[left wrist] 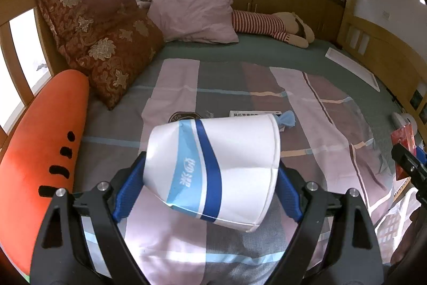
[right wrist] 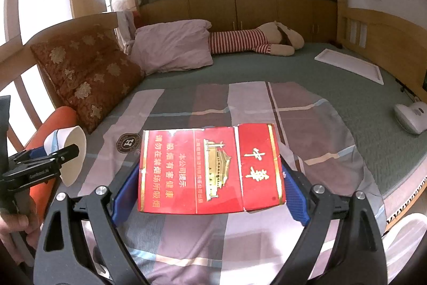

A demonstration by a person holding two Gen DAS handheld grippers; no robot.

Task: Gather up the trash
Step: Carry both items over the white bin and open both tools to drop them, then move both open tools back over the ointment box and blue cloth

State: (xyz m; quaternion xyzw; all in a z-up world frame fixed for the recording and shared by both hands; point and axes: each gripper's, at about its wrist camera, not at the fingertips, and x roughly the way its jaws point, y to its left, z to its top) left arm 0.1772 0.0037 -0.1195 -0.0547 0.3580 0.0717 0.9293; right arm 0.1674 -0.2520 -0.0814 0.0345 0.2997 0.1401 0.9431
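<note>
Pinching a white-and-blue paper cup (left wrist: 213, 167) between its blue pads, the left gripper (left wrist: 210, 186) holds it crosswise above the bedspread (left wrist: 307, 103); the cup's long axis runs pad to pad, rim at the right pad. The right gripper (right wrist: 210, 186) clamps a flattened red cigarette carton (right wrist: 210, 170), long axis spanning its pads, printed face up.

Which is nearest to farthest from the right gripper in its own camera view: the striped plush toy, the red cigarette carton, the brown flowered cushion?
1. Red cigarette carton, clamped between the right gripper's pads.
2. Brown flowered cushion, left side, against the bed frame.
3. Striped plush toy, lying along the far edge of the bed.
</note>
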